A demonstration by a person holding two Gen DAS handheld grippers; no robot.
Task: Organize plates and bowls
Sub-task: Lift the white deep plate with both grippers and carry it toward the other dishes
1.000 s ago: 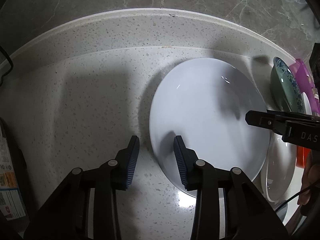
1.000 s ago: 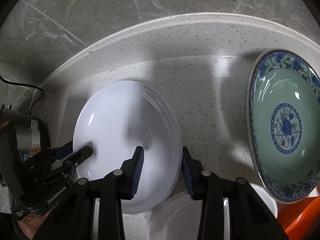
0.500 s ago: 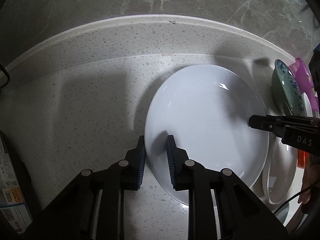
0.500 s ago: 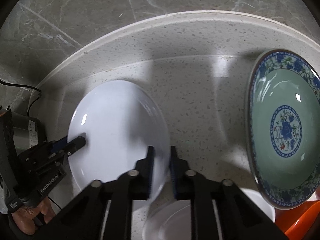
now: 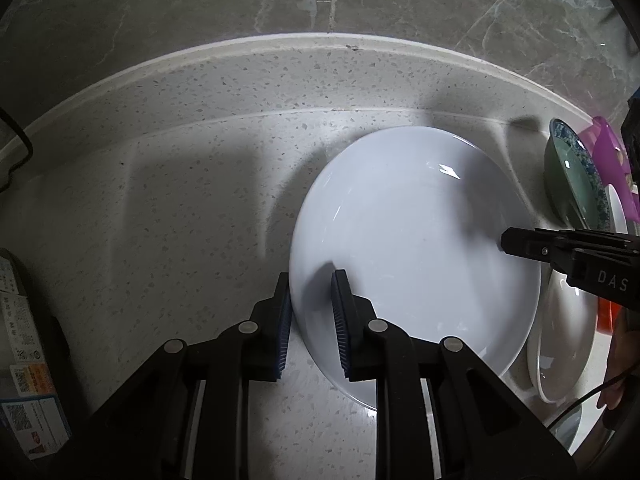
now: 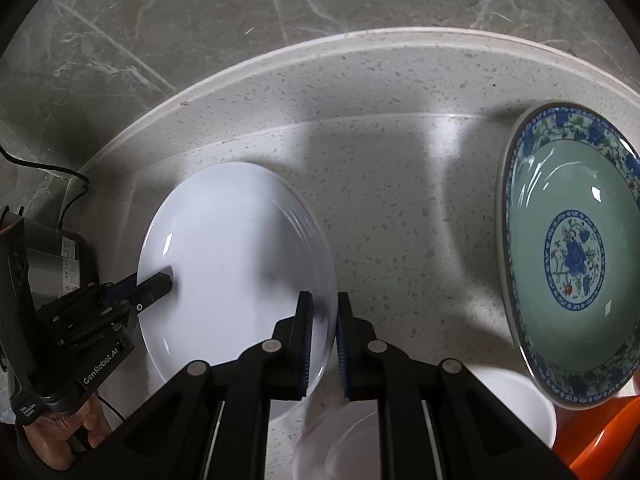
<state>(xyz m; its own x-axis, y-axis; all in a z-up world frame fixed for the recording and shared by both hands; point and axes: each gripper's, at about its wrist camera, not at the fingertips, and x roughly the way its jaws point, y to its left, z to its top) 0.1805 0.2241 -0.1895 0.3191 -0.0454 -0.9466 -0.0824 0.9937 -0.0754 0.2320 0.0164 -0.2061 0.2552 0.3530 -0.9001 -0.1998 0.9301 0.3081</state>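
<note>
A large white plate (image 5: 412,248) sits on the speckled counter; it also shows in the right wrist view (image 6: 232,264). My left gripper (image 5: 310,312) is shut on its left rim. My right gripper (image 6: 322,332) is shut on its right rim. A green bowl with a blue floral border (image 6: 572,252) stands to the right, and shows at the right edge of the left wrist view (image 5: 576,184). A smaller white bowl (image 6: 516,404) lies near the front, also seen in the left wrist view (image 5: 560,340).
The counter's raised back edge (image 5: 320,46) meets a grey marble wall. A purple item (image 5: 612,168) and an orange item (image 6: 600,436) sit at the far right. A labelled appliance (image 6: 60,256) with a black cable stands at the left.
Both grippers closed from open onto opposite rims of the white plate. The plate has shifted slightly in view.
</note>
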